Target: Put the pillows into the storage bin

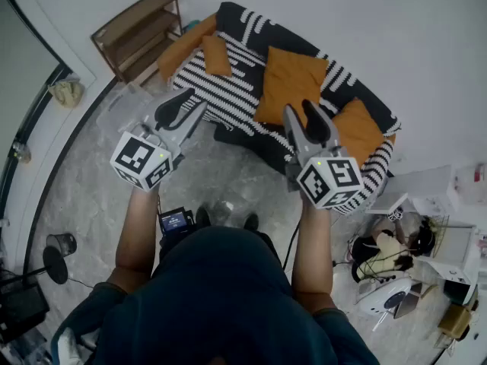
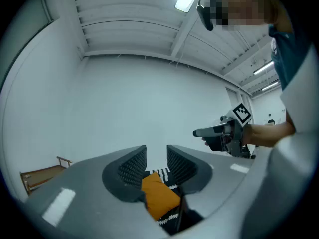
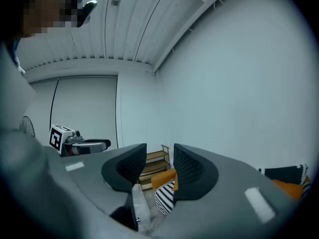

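Several orange pillows lie on a sofa [image 1: 228, 97] with a black-and-white striped cover: a small one [image 1: 217, 55], a large one [image 1: 289, 86] and one at the right end [image 1: 358, 131]. A clear storage bin [image 1: 122, 106] stands on the floor left of the sofa. My left gripper [image 1: 189, 99] hangs open in the air between the bin and the sofa, nothing between its fingers. My right gripper [image 1: 304, 111] is open and empty too, in front of the large pillow. In the left gripper view an orange pillow [image 2: 159, 195] shows beyond the left gripper [image 2: 156, 163]. The right gripper [image 3: 159, 163] looks toward an orange pillow [image 3: 162, 179].
A wooden shelf [image 1: 141, 25] leans at the wall left of the sofa. White boxes and gear [image 1: 396, 295] clutter the floor at the right. A black stand [image 1: 53, 261] and a cup are at the left. The marble floor lies between me and the sofa.
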The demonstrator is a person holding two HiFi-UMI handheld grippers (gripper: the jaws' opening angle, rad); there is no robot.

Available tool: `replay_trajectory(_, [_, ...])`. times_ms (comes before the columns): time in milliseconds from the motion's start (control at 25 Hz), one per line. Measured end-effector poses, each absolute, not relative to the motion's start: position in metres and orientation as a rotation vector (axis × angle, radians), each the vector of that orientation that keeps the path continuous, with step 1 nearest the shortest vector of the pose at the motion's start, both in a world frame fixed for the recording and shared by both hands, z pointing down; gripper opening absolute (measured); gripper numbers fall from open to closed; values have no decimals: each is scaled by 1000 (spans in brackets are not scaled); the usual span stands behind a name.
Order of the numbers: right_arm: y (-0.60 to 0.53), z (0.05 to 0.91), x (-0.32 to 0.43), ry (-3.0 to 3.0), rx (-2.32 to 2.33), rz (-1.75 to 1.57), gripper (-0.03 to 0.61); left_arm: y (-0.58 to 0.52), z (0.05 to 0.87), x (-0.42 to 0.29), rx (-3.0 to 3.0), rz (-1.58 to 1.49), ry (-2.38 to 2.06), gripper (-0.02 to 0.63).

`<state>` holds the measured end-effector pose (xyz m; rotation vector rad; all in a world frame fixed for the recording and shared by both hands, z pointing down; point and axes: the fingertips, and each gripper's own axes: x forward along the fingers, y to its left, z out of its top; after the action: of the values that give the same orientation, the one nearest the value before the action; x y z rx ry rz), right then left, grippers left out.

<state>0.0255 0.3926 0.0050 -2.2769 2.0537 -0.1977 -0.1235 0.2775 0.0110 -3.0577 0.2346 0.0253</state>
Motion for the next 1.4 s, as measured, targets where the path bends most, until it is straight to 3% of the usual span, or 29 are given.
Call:
replay_trajectory(720, [389,21,48,1855,-2361,-286,163,259,23,-99,-3093,9,71,127])
replay_trajectory(1400, [532,52,137,1422,-2614,-340,164,346,39,11,-3101,-25,-351,127])
